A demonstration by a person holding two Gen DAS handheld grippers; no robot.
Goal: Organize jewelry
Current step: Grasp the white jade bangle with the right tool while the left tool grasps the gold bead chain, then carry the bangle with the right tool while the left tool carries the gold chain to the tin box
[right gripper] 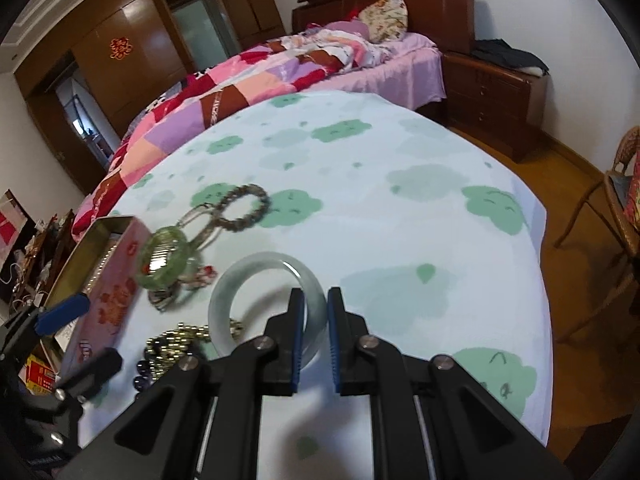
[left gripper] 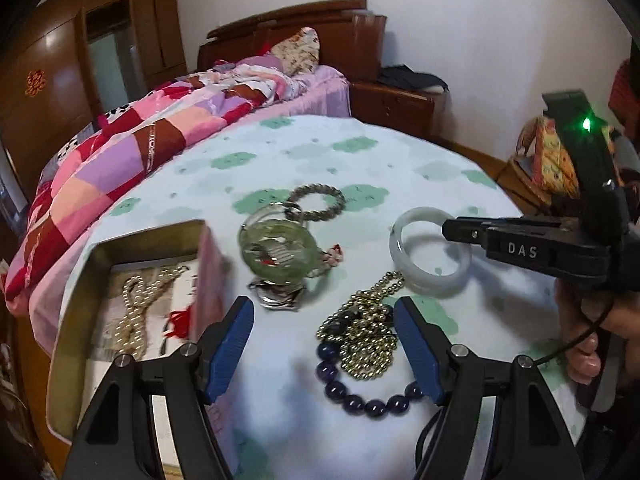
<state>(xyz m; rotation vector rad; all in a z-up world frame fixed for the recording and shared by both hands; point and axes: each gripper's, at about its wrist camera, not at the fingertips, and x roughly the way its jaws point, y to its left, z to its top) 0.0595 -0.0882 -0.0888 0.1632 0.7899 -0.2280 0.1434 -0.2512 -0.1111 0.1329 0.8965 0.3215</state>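
Observation:
Jewelry lies on a table with a white, green-patterned cloth (left gripper: 304, 152). My left gripper (left gripper: 324, 316) is open, low over the cloth, with a gold bead chain (left gripper: 370, 330) and a dark purple bead bracelet (left gripper: 370, 394) by its right finger. My right gripper (right gripper: 316, 300) is shut on the near rim of a pale jade bangle (right gripper: 244, 280), also seen in the left wrist view (left gripper: 430, 256). A green glass bangle (left gripper: 276, 250), a watch (left gripper: 276, 298) and a grey bead bracelet (left gripper: 316, 202) lie further back. An open tin box (left gripper: 120, 240) at the left holds a pearl necklace (left gripper: 138, 312).
A bed with a pink patchwork quilt (left gripper: 120, 152) stands behind the table. A wooden nightstand (right gripper: 492, 92) and wardrobe (right gripper: 120, 52) are further back. A wicker chair (right gripper: 616, 200) stands at the right. The table's right edge (right gripper: 540, 240) drops to a wooden floor.

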